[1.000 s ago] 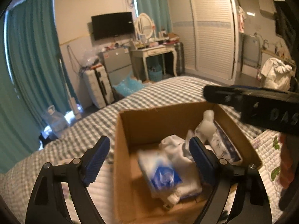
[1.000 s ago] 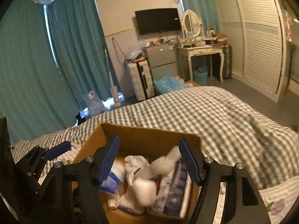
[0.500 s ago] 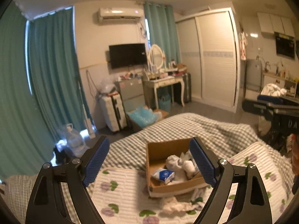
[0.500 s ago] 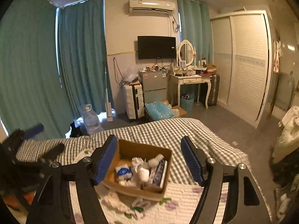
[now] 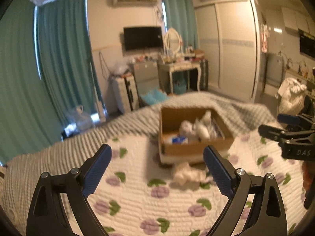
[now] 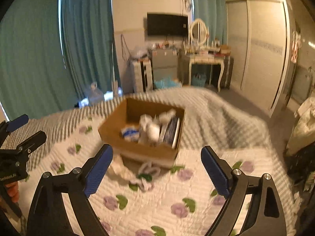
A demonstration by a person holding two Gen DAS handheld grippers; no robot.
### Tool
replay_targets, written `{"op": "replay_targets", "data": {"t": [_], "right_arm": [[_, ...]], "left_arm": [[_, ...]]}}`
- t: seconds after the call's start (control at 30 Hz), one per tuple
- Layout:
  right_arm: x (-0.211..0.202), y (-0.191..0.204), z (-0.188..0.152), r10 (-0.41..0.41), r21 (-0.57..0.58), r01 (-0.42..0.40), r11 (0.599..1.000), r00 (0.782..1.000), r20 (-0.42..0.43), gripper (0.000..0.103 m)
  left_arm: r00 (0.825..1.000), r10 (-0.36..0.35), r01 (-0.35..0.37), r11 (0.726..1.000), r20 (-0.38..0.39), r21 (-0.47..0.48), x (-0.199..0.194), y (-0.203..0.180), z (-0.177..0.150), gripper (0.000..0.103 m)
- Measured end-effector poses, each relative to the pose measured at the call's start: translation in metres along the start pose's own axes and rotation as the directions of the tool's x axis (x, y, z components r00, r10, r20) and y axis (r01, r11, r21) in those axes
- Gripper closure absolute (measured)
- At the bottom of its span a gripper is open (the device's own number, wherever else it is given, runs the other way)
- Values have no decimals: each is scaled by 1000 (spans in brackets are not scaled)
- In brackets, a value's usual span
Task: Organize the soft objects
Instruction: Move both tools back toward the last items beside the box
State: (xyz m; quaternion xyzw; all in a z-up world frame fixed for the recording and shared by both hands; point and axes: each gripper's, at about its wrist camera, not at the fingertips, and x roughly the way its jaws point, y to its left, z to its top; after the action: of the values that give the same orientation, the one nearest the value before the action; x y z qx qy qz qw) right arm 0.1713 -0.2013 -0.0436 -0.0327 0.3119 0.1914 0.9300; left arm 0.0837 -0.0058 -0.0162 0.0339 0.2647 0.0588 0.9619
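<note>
A brown cardboard box [image 5: 196,147] [image 6: 145,149] stands on the bed and holds several white and blue soft packs [image 5: 195,129] [image 6: 151,129]. A crumpled white cloth [image 5: 187,174] [image 6: 143,175] lies on the quilt just in front of the box. My left gripper [image 5: 157,173] is open and empty, held above the quilt short of the cloth. My right gripper [image 6: 156,174] is open and empty, also short of the box. Each gripper shows at the other view's edge, the right one [image 5: 289,135] and the left one [image 6: 17,137].
The bed has a white flower-patterned quilt [image 5: 149,202] [image 6: 177,202] over a grey checked cover [image 5: 59,153]. Teal curtains [image 5: 59,63], a suitcase, a dressing table [image 6: 202,63] and a wardrobe [image 5: 234,45] stand beyond the bed. A white bag [image 5: 291,96] sits at the right.
Both grippers pulled far back from the box over the last second, then came a little closer again. The views are motion-blurred. Both stay open and empty.
</note>
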Motion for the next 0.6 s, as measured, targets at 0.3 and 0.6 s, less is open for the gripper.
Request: {"op": "replay_targets", "data": {"t": [0.3, 0.6], "right_arm": [[108, -8, -45, -1, 52, 9, 999, 989, -145, 12], [194, -3, -83, 37, 75, -16, 997, 957, -287, 23]], "left_arm": [[988, -29, 28, 1000, -149, -11, 89, -15, -51, 7], [979, -62, 64, 998, -193, 4, 139, -7, -96, 7]]}}
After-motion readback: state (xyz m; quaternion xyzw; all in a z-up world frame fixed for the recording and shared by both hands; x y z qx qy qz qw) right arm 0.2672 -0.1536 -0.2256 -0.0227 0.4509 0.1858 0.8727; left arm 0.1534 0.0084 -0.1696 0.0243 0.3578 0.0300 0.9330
